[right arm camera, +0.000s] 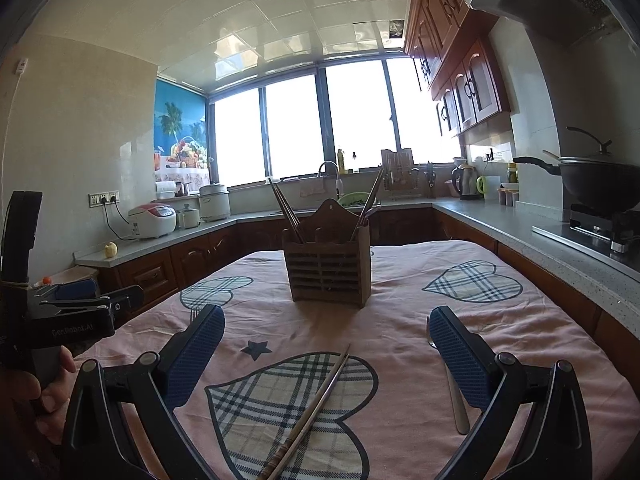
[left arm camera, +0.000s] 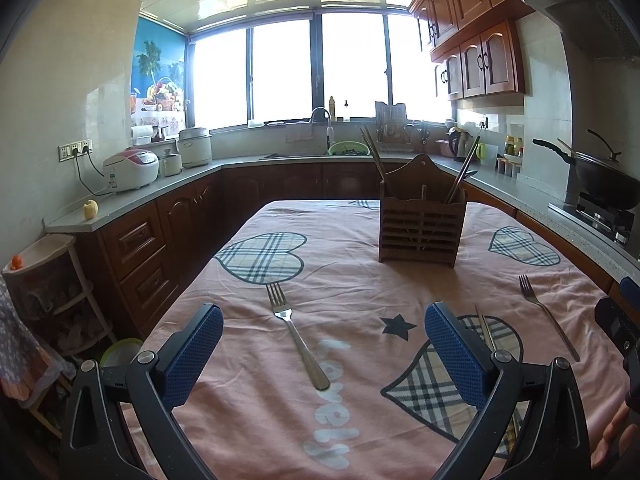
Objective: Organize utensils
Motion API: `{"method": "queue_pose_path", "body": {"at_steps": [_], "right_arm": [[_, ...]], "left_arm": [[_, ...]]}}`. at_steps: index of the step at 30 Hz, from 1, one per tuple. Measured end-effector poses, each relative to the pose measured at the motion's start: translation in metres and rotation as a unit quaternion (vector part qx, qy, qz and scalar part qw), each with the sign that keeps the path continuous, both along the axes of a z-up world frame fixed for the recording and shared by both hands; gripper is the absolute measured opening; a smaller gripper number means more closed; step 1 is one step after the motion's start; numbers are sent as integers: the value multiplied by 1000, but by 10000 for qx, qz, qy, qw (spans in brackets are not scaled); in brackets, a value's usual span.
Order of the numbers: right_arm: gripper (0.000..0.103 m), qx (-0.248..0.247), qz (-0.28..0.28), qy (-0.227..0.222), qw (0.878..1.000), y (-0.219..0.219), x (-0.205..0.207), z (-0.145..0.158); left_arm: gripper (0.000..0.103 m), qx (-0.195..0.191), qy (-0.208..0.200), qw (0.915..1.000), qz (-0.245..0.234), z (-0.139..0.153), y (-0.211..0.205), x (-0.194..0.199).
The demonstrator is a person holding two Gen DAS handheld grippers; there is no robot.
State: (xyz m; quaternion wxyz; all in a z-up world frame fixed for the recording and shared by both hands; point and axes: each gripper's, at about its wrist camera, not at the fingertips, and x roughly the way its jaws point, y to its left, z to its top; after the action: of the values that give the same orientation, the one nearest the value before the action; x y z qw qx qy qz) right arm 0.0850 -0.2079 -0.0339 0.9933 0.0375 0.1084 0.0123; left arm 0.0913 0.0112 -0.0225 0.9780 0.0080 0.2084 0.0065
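A wooden utensil holder point(left arm camera: 421, 222) with chopsticks in it stands on the pink tablecloth; it also shows in the right wrist view point(right arm camera: 327, 276). My left gripper point(left arm camera: 324, 344) is open and empty, with a steel fork point(left arm camera: 297, 340) lying between its fingers on the cloth. A second fork point(left arm camera: 548, 316) lies to the right. My right gripper point(right arm camera: 328, 350) is open and empty above a pair of chopsticks point(right arm camera: 310, 416). A steel utensil handle point(right arm camera: 456, 400) lies by its right finger. The left gripper's body point(right arm camera: 76, 316) shows at the left.
The table point(left arm camera: 360, 420) has a pink cloth with plaid hearts. Kitchen counters run around it, with rice cookers point(left arm camera: 130, 170) on the left, a sink point(left arm camera: 320, 152) at the back and a wok on the stove point(left arm camera: 600, 180) on the right. A shelf rack point(left arm camera: 52, 292) stands at the left.
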Motion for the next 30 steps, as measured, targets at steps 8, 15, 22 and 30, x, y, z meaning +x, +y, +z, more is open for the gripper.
{"method": "queue_pose_path", "body": {"at_steps": [8,15,22,30], "right_arm": [[103,7,-5,169,9999,1,5,-15],[103,-10,-15,161,9999,0,5,-15],[103,-46,-14,171,9998,1,6,-16],[103,-43,22,165,9999,2,6,-15]], "left_arm": [[102,38,8,10000,37,-8,3,5],[102,54,-35,10000,62,-15,4,5],[102,64,-71,9999,70,-18,4,4],[102,88,-79,9999,28,-19,2,3]]}}
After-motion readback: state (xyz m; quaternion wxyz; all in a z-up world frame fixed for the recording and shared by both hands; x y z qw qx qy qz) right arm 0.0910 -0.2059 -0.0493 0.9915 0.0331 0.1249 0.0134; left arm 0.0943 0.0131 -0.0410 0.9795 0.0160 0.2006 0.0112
